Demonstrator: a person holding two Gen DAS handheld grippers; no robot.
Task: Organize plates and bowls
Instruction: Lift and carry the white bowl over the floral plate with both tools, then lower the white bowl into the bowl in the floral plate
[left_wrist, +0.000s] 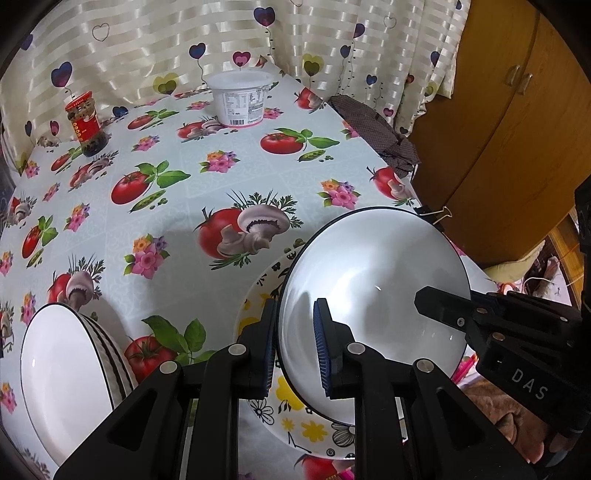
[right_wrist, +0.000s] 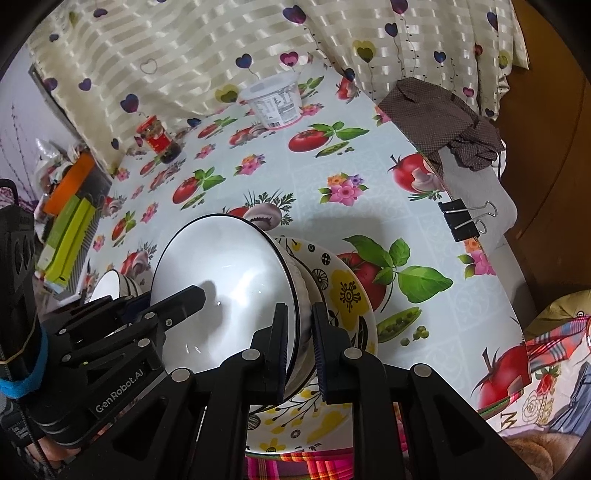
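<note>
Far left of the left gripper (left_wrist: 294, 347): a second white bowl (left_wrist: 62, 373) with striped sides, resting on the tablecloth (left_wrist: 177, 206), well apart from the work. Between the left gripper's blue pads: the left rim of the big white bowl (left_wrist: 373, 295), clamped tight, one finger inside, one outside. Under the bowl: a flowered plate (left_wrist: 295, 424), seemingly the landing spot. Across the bowl, at its right rim: the right gripper (right_wrist: 298, 345), likewise pinched shut on the wall, inner finger on the white glaze, outer finger on the ribbed outside.

Judged from this, a two-handed set-down onto the plate. For a clean finish:
- Keep both grips level, so the bowl does not tip.
- Centre the foot over the plate before lowering.
- Lower slowly; glazed rim likely slippery.
- Release both sides together, only once seated.

Right of the right gripper: a binder clip (right_wrist: 463, 218) at the table edge, clear of the path.
</note>
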